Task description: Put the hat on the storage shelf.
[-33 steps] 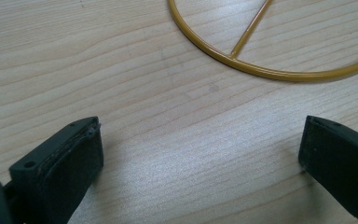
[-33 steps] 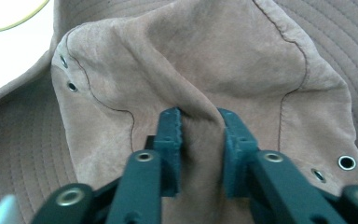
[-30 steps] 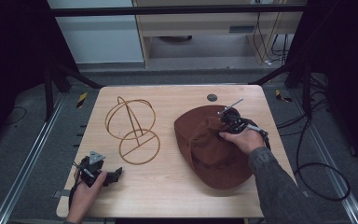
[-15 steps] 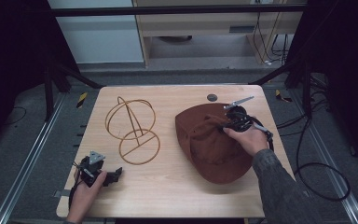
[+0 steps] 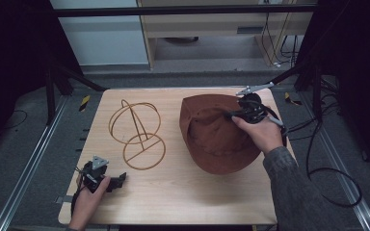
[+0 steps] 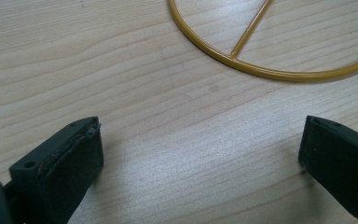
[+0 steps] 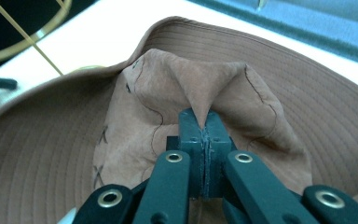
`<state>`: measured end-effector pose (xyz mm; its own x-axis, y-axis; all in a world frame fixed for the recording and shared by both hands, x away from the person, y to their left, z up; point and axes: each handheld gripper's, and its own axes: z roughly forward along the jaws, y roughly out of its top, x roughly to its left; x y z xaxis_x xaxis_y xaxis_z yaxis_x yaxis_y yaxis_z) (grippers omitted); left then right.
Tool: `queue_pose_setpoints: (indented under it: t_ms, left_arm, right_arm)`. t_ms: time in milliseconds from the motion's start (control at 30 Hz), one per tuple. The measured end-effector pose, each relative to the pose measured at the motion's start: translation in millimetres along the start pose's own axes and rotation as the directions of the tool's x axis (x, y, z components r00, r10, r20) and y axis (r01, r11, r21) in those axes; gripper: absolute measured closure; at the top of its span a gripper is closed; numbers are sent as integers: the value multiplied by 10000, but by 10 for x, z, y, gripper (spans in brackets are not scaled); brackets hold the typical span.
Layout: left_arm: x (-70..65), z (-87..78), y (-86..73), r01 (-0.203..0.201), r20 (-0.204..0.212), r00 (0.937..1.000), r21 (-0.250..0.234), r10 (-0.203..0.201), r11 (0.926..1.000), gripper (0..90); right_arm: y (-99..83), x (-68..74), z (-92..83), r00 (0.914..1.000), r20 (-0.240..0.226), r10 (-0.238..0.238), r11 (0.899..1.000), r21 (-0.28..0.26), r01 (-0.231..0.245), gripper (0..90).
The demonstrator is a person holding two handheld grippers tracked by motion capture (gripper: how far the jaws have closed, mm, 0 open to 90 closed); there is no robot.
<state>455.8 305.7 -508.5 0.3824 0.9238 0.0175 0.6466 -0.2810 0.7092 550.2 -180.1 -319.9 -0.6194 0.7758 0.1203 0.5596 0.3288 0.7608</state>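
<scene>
High view: near the counter's front-left corner we see our left tool resting low, jaws apart on nothing, with bare wood ahead up to the wire stand. Farther right, our right tool, wrist raised, has just clamped the crown of the brown hat, which reaches the counter's right edge.

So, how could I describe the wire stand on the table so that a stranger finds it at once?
Look at the light wooden table, then at its left half, beside the brown hat. The wire stand is there: a flat ring with a bar across it lies on the wood, and thin hoops rise from it. It is the one golden see-through frame, unlike the solid cloth hat.
</scene>
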Motion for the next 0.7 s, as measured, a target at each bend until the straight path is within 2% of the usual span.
queue_pose_setpoints:
  t_ms: [133, 167, 367, 700]
  left_arm:
    - [-2, 1, 0, 21, 4, 10000, -18, -21, 10000, 0]
    - [-1, 1, 0, 19, 1, 10000, -20, -19, 10000, 0]
    - [0, 1, 0, -8, -3, 10000, -19, 8, 10000, 0]
    - [0, 1, 1, -5, 0, 10000, -11, 5, 10000, 0]
  right_arm:
    - [116, 53, -78, 9999, -25, -143, 9995, -287, 143, 895]
    - [204, 105, -137, 9997, -41, -246, 9986, -474, 243, 895]
    - [360, 224, -238, 9988, -151, -470, 9953, -849, 455, 895]
    - [642, 542, -419, 9941, -485, -974, 9837, -1562, 888, 894]
